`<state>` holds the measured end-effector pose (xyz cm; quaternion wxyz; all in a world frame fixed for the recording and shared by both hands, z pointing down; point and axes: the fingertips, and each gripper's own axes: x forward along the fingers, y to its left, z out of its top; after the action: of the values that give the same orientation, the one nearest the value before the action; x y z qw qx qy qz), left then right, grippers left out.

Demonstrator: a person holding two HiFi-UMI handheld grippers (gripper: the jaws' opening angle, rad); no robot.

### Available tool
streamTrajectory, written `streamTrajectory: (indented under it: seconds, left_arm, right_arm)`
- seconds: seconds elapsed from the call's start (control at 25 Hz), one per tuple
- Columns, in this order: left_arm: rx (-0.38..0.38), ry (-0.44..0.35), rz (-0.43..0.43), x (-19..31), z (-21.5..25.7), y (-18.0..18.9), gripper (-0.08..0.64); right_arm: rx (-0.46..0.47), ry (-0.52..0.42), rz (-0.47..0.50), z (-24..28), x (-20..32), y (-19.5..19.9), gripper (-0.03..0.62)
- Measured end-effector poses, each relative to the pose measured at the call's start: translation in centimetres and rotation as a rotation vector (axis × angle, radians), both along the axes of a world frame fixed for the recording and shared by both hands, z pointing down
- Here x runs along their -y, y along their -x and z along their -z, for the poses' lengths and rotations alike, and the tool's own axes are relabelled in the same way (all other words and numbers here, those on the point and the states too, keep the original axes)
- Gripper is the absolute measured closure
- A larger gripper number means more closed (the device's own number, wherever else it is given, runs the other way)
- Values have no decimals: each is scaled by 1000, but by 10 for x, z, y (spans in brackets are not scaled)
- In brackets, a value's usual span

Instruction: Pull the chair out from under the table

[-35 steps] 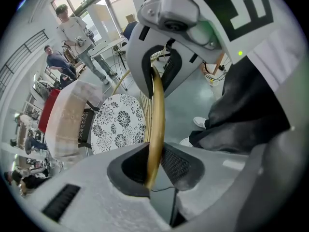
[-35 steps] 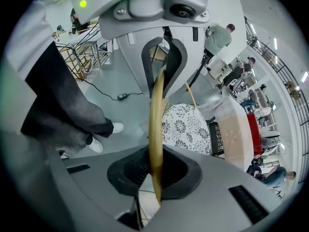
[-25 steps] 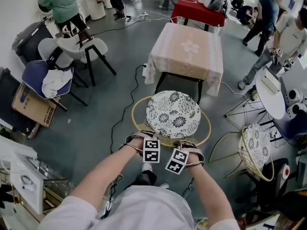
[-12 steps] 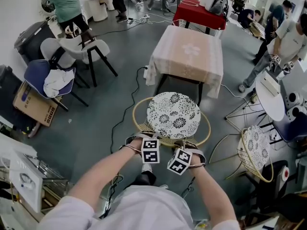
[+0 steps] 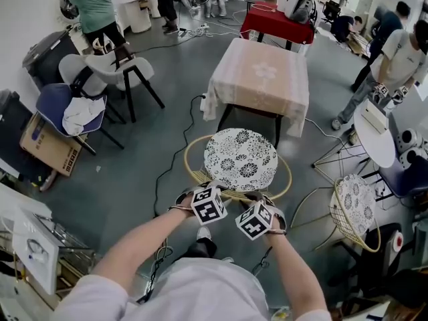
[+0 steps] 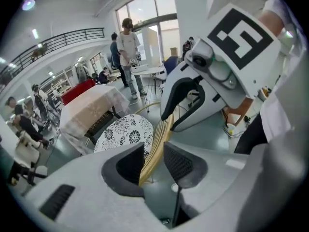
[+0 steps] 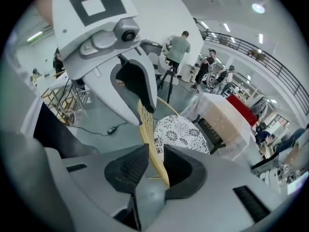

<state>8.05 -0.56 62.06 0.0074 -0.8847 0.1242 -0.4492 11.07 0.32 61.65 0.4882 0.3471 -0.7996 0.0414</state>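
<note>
The chair has a round black-and-white patterned cushion inside a rattan hoop rim. It stands clear of the cream-clothed table. My left gripper and right gripper sit side by side at the rim's near edge. In the left gripper view the rim runs between the jaws of the left gripper. Those jaws have just been opening; the rim leans on one pad with a gap at the other. In the right gripper view the rim lies between the right gripper's pads, with a sliver of room.
A second rattan chair and a round white table stand on the right. Grey chairs, a blue chair and a cardboard box are on the left. A cable crosses the floor. People stand at the back.
Both marker cubes have rolled to a tilt and risen a little at the chair's near rim. The chair itself stays where it was in front of the table.
</note>
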Motion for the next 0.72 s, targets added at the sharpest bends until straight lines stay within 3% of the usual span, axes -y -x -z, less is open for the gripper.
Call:
streamTrajectory:
  seconds: [0.32,0.72]
  left_arm:
    - [-192,15,166,-9,41,-19,464]
    - [-401,50,383,-27,89,-33,552]
  right_arm:
    - [314,-32,-292,43,1,-12,548]
    - [558,-88,-441,88,-19,-20,572]
